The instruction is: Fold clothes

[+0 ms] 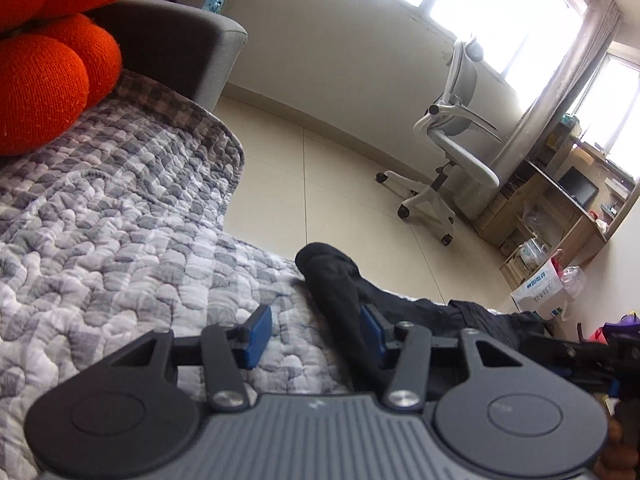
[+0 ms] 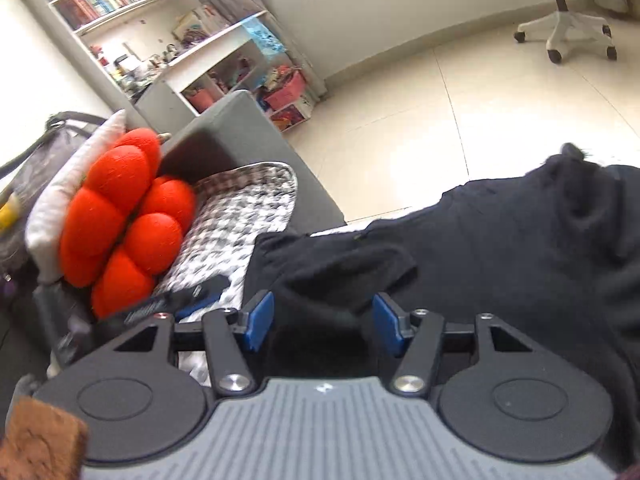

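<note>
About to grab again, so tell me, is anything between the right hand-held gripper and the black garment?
Nothing visible. The right hand-held gripper is open with the black garment directly ahead, a fold lying between its blue pads. The orange cushion sits off to the side.

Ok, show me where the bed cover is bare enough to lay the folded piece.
Free: the checked quilt between the orange cushion and the black garment. Crowded: the side nearer the office chair, where the garment spreads under the right gripper.
</note>
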A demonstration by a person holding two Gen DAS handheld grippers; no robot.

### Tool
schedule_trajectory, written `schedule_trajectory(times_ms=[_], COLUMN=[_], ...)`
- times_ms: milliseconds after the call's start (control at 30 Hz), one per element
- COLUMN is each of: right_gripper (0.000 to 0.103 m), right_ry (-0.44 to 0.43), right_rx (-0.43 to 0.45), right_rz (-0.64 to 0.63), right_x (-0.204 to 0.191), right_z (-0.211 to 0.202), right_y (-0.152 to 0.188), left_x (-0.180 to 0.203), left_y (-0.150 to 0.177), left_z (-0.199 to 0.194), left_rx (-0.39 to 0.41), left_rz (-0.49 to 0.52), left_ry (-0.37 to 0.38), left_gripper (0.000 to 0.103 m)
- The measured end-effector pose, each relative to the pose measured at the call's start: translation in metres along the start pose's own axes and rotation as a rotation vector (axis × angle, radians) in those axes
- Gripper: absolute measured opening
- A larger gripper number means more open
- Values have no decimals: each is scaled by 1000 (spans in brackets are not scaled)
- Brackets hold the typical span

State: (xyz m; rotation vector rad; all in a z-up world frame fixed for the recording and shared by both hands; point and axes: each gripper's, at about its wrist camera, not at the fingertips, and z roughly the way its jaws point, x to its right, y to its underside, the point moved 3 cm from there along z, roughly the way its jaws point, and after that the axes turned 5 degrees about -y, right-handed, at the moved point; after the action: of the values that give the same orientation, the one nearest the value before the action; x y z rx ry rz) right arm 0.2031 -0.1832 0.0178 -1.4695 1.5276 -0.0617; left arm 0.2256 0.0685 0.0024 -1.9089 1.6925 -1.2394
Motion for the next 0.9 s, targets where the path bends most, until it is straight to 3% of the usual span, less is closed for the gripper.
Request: schedule_trajectory(times_ms=[67, 133, 200, 233, 333, 433, 533, 567, 667, 900], right_gripper=[59, 47, 3, 0, 0, 0, 2, 15, 15, 16], right_ry=[63, 133, 197, 215, 253, 273, 299, 281, 238, 168], right_rx=[-12, -27, -51, -63, 25, 150, 108, 69, -22, 12], right_rz=[-57, -121, -197, -237, -320, -312, -298, -266, -188, -200], right_x=[1, 2, 1, 0, -6, -5, 8, 15, 31, 22], right_z=[16, 32, 43, 45, 30, 6, 16, 24, 44, 45], right_y=[-2, -4, -3, -4, -12, -19, -23, -26, -33, -27], left_x=[0, 3, 6, 8, 9, 7, 5, 5, 6, 5], left_y=[2, 2, 3, 3, 5, 4, 5, 5, 6, 5], left_z=[2, 3, 5, 6, 8, 9, 9, 9, 9, 9], left_rx=[-6, -7, -5, -5, -3, 0, 3, 5, 6, 9], left_rz=[2, 16, 33, 40, 50, 41, 25, 29, 31, 19], left_ry=[12, 17, 19, 19, 10, 15, 21, 21, 25, 39], left_gripper=[49, 49, 49, 49, 49, 49, 50, 50, 50, 50])
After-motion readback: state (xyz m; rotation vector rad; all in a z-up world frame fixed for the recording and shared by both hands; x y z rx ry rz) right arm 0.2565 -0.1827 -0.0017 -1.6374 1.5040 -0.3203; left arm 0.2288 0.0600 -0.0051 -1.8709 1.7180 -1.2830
